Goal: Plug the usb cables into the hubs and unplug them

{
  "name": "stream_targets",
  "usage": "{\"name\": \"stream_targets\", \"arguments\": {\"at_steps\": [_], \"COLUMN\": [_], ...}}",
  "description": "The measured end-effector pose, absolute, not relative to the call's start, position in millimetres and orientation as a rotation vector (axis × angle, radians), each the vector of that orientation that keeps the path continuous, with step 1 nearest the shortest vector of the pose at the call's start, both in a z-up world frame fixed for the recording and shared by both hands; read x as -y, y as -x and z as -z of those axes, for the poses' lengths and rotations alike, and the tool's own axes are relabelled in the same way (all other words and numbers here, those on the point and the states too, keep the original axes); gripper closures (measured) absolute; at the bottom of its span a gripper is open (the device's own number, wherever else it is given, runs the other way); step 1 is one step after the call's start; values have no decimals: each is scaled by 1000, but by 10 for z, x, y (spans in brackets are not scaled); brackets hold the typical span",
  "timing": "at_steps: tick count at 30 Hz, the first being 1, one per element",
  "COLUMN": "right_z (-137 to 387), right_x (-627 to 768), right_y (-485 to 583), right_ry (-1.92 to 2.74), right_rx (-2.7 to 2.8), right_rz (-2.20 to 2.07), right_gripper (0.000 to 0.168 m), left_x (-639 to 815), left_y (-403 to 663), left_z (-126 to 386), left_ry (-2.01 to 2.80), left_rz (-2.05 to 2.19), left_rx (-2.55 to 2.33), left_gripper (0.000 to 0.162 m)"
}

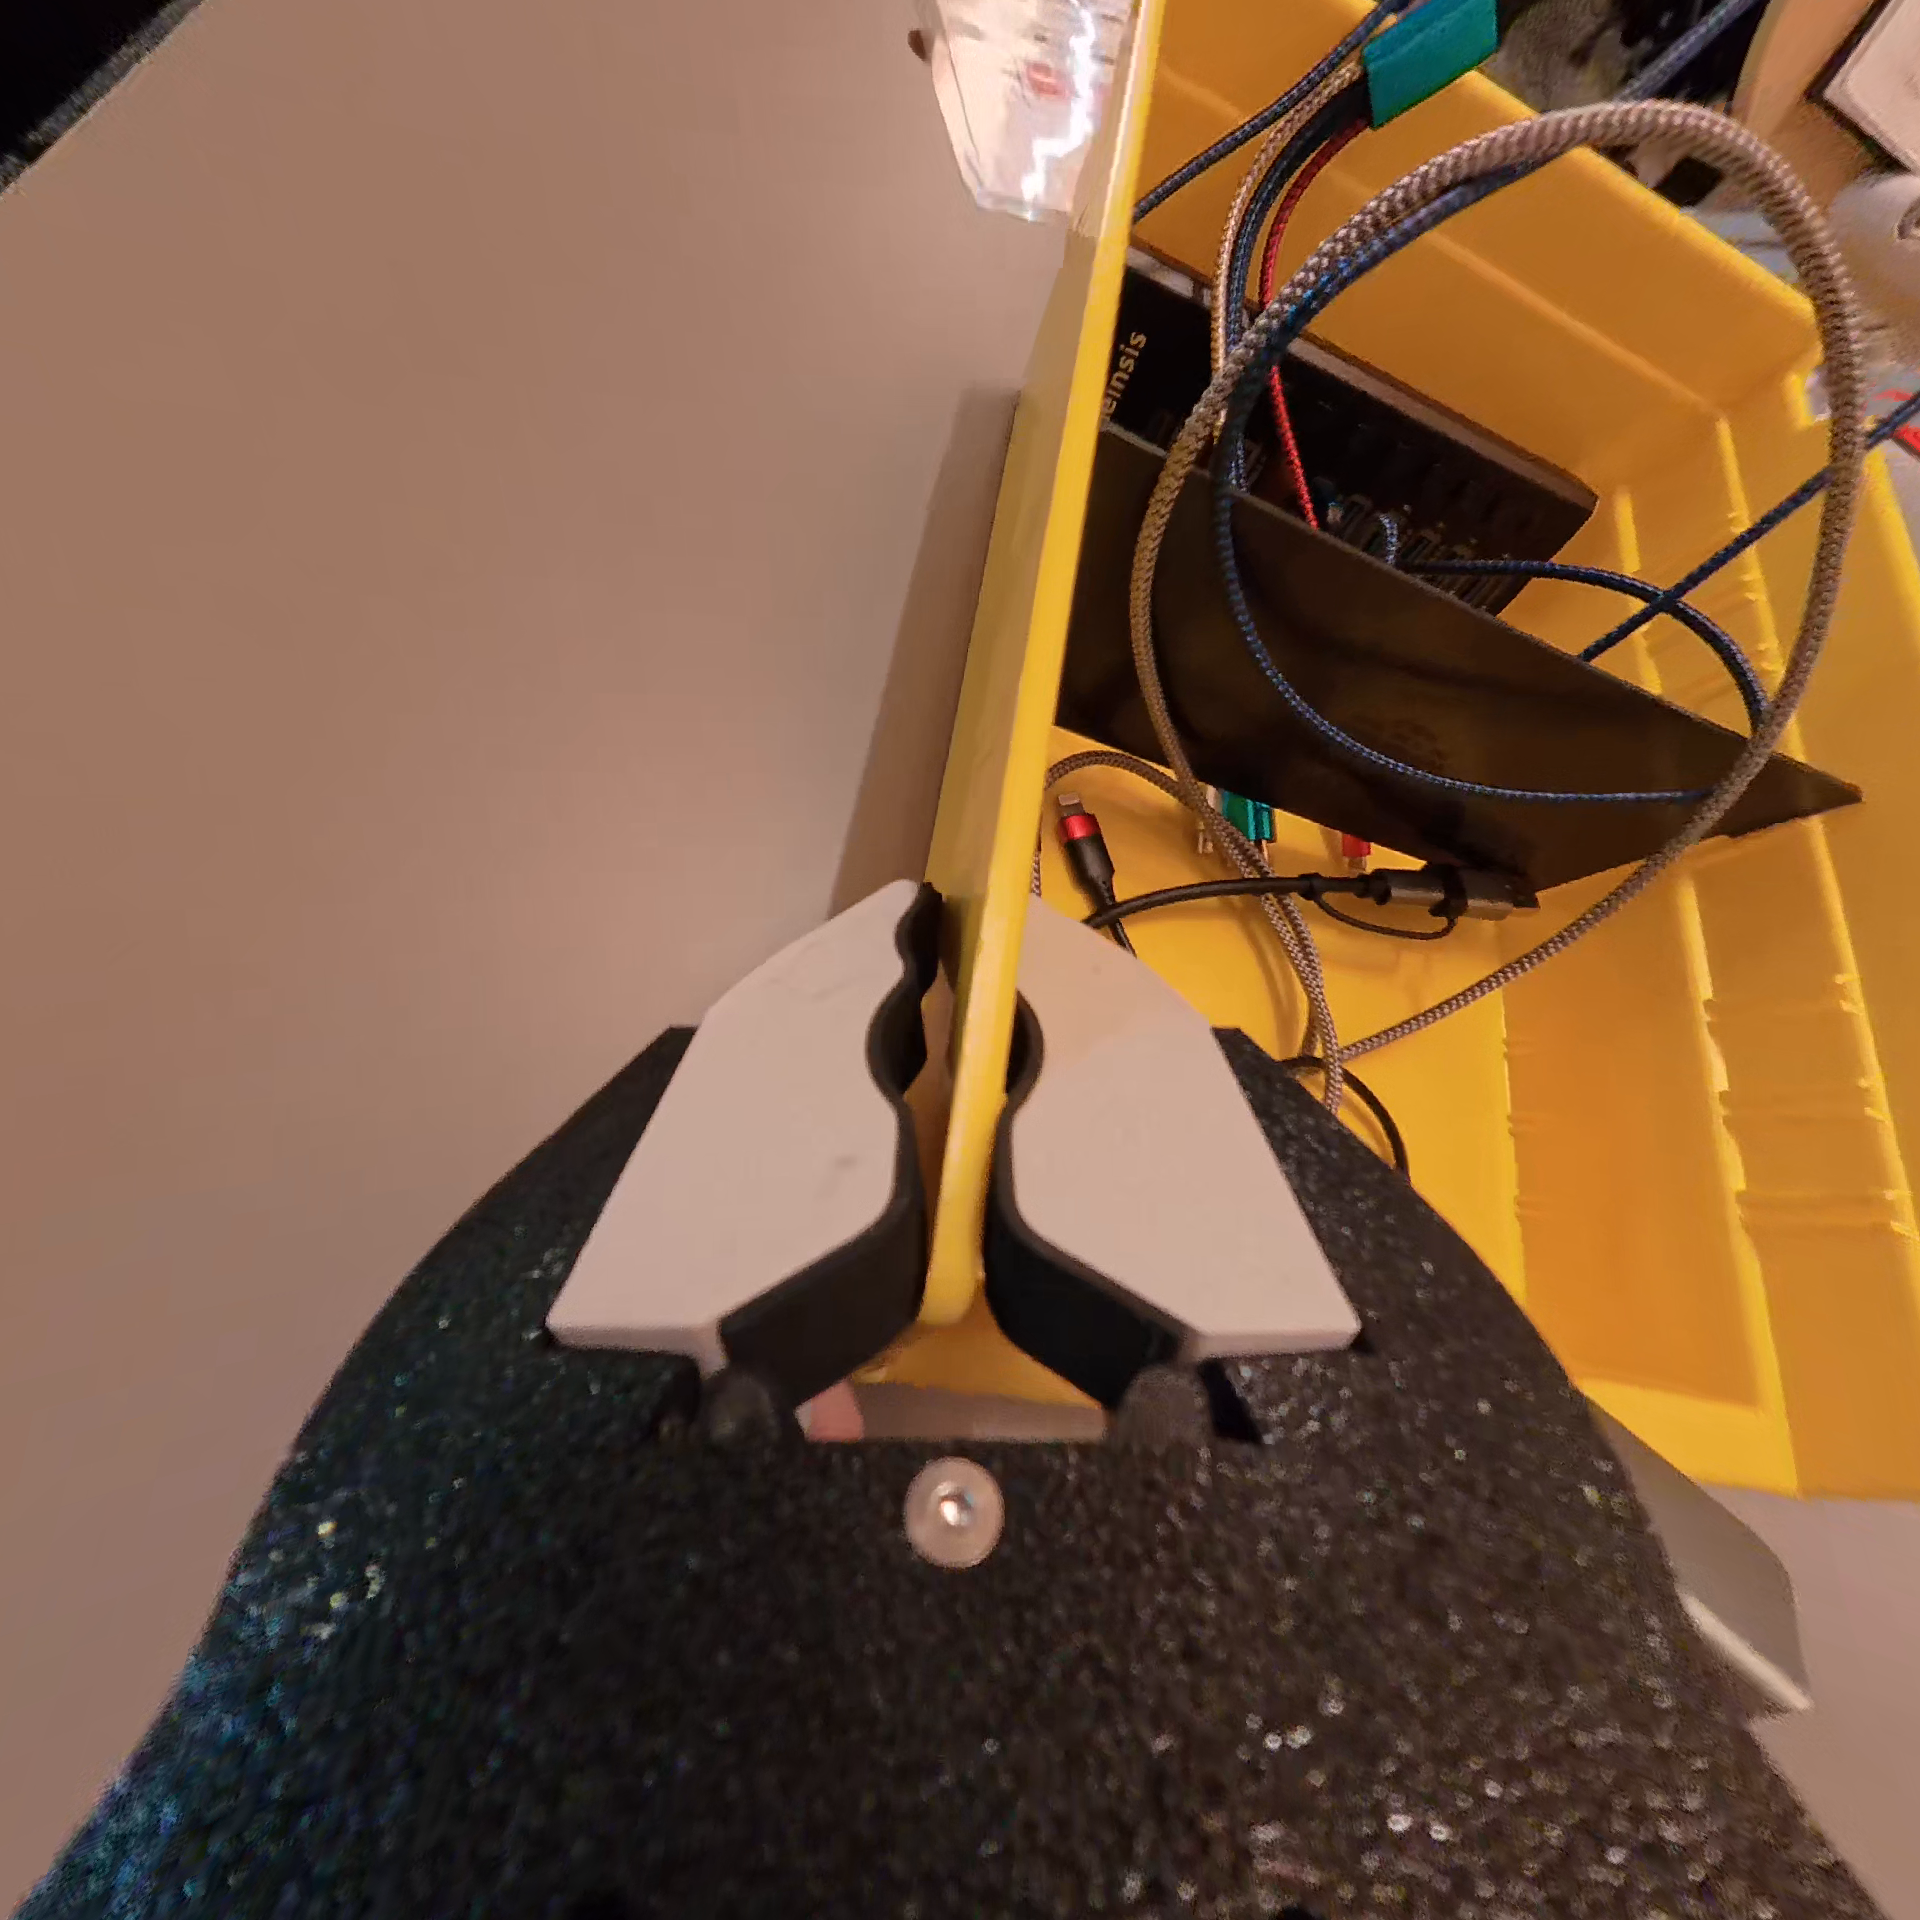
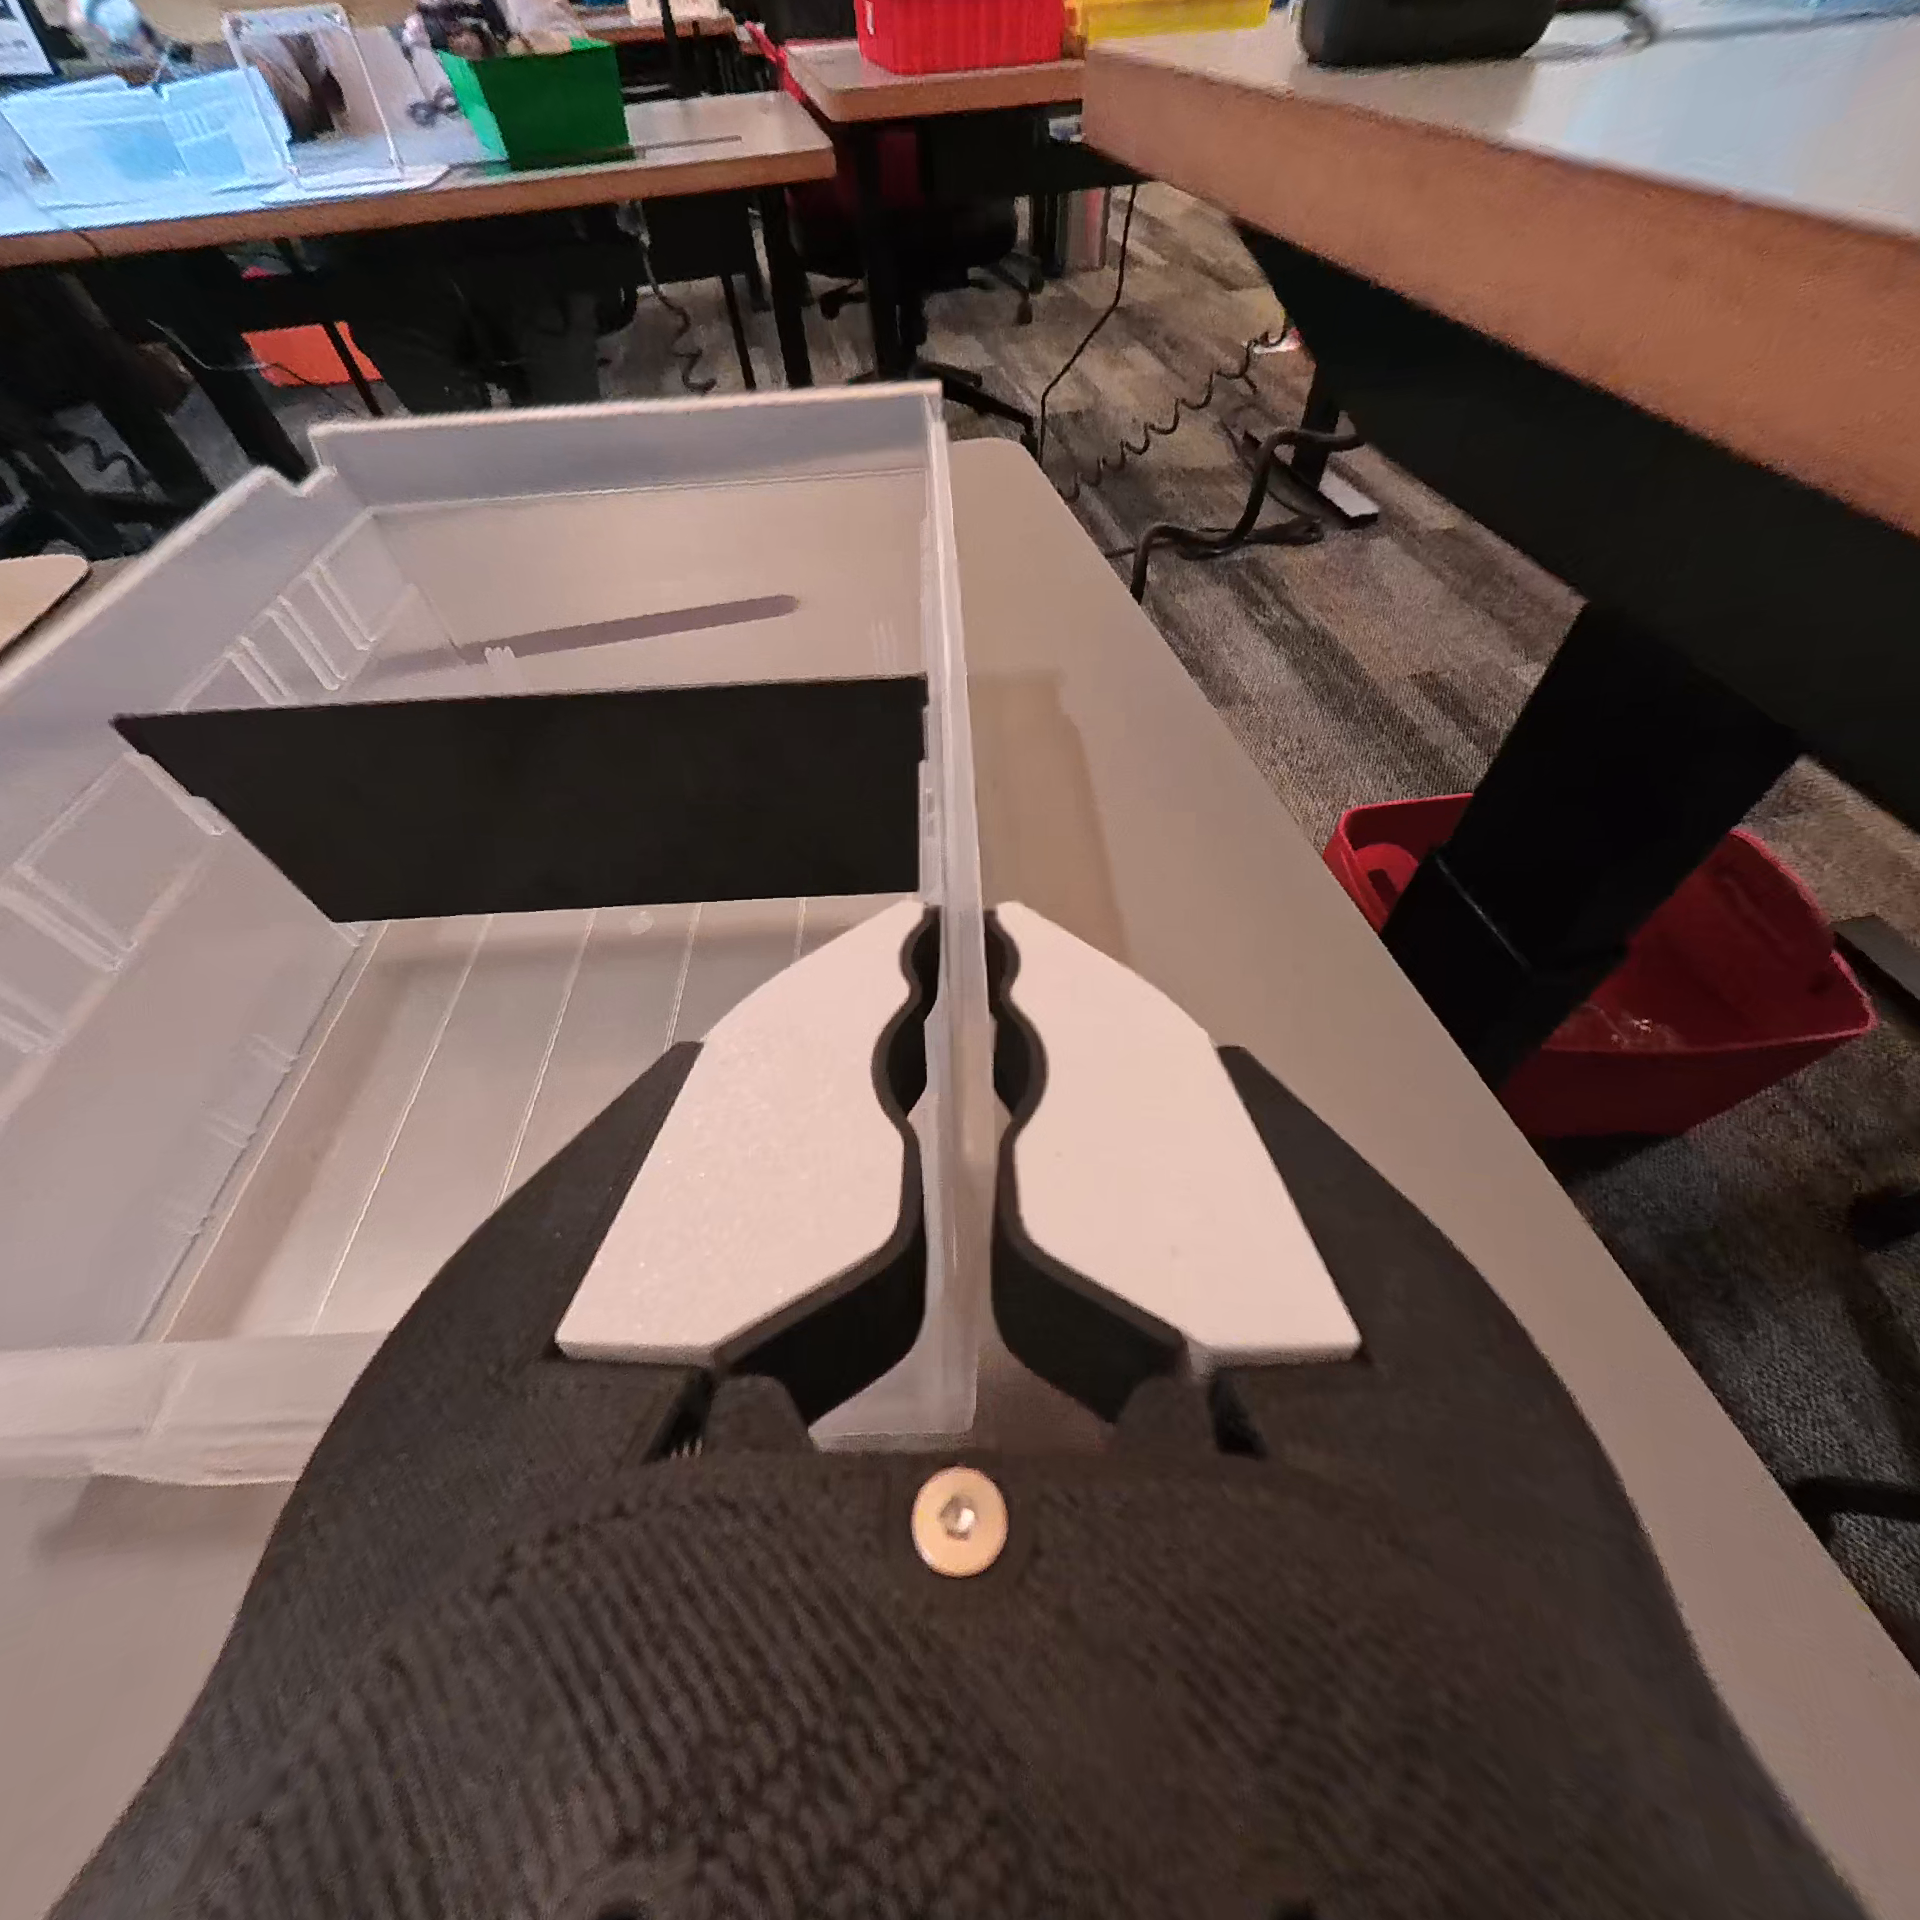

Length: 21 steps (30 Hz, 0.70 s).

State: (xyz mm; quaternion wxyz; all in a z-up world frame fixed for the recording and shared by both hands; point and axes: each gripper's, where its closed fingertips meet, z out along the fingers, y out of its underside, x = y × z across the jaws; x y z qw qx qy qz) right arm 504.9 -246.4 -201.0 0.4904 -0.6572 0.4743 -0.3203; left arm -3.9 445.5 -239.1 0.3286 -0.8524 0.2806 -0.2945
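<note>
My left gripper [image 1: 971,914] is shut on the left side wall of a yellow bin [image 1: 1039,665]. The bin holds a black USB hub [image 1: 1351,499] behind a black divider [image 1: 1403,727], with several braided cables [image 1: 1226,582] plugged in or looped over it. Loose connectors, one red [image 1: 1081,836], lie in the near compartment. My right gripper [image 2: 961,914] is shut on the right side wall of a clear bin [image 2: 951,665]. That bin has a black divider [image 2: 540,795] across it and shows no cables or hub.
Both bins sit on a grey table [image 1: 416,623] whose right edge [image 2: 1351,987] drops to carpet. A red bin [image 2: 1662,1018] stands on the floor under a neighbouring desk [image 2: 1558,208]. A clear plastic item [image 1: 1029,94] lies past the yellow bin. Left tips to right tips: about 85 cm.
</note>
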Motion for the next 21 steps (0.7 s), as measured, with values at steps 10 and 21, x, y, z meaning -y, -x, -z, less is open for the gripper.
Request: {"name": "stream_targets", "arguments": {"at_steps": [10,21], "right_z": [1134,1035], "right_x": [1858,3], "right_y": [-4420,-3433], "right_ry": [1526,1681], "right_rx": [-865,-361], "right_rz": [892,492], "right_gripper": [144,140], "left_x": [-4407,-4318], "left_y": [-457,-550], "left_z": [2350,1332], "left_ry": [2148,1732], "left_rz": [750,520], "left_rx": [-755,-1155], "left_gripper": [148,117]}}
